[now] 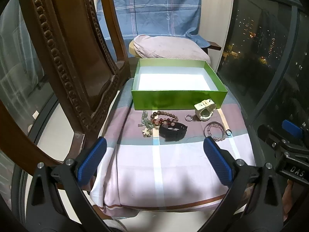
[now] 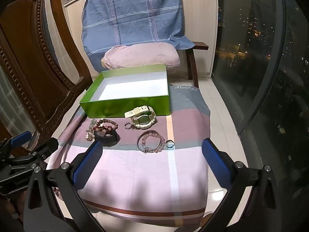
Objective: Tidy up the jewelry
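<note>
While both grippers hover with nothing between their spread fingers, we see, from the left, a carved wooden chair (image 2: 29, 61); our left gripper (image 1: 154, 154); a green box (image 2: 125, 104), its inside bare, on a striped cloth (image 2: 144, 174); beaded bracelets (image 2: 108, 126), a black watch (image 2: 106, 136), a white watch (image 2: 142, 118) and a ring (image 2: 170, 144) just before it; our right gripper (image 2: 152, 154); a dark window (image 2: 260, 58).

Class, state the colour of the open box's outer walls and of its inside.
The box is shiny green outside, white inside; the right wrist view shows it best.
</note>
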Tool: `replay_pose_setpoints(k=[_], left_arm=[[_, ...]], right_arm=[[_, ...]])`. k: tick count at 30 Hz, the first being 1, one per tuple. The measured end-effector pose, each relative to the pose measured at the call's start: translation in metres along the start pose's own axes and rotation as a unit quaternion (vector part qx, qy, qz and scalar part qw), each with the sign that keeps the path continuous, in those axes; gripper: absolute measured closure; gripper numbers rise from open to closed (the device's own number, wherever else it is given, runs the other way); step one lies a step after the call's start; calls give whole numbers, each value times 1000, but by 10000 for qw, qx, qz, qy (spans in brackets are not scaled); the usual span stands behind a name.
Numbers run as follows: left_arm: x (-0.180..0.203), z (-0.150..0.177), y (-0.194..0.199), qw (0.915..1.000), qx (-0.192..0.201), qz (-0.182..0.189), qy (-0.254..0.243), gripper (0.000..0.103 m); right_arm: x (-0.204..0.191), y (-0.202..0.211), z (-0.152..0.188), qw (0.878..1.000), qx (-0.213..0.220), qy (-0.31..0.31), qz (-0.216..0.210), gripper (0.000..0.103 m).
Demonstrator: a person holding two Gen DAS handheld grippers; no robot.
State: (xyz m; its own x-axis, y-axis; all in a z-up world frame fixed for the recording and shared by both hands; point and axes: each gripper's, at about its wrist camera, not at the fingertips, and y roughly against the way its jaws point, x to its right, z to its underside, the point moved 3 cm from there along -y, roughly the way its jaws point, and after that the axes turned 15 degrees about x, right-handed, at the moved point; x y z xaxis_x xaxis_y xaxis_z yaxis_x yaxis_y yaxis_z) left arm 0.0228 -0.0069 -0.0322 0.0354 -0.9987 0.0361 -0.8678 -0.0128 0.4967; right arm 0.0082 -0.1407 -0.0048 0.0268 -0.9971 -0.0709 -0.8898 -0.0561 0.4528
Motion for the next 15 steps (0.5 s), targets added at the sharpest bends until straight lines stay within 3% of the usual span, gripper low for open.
replay_pose_setpoints(k=[15], left_arm=[[-1,-1,-1,10000,-5,3,19,4]], right_arm=[[1,0,2,10000,-18,1,-18,3]])
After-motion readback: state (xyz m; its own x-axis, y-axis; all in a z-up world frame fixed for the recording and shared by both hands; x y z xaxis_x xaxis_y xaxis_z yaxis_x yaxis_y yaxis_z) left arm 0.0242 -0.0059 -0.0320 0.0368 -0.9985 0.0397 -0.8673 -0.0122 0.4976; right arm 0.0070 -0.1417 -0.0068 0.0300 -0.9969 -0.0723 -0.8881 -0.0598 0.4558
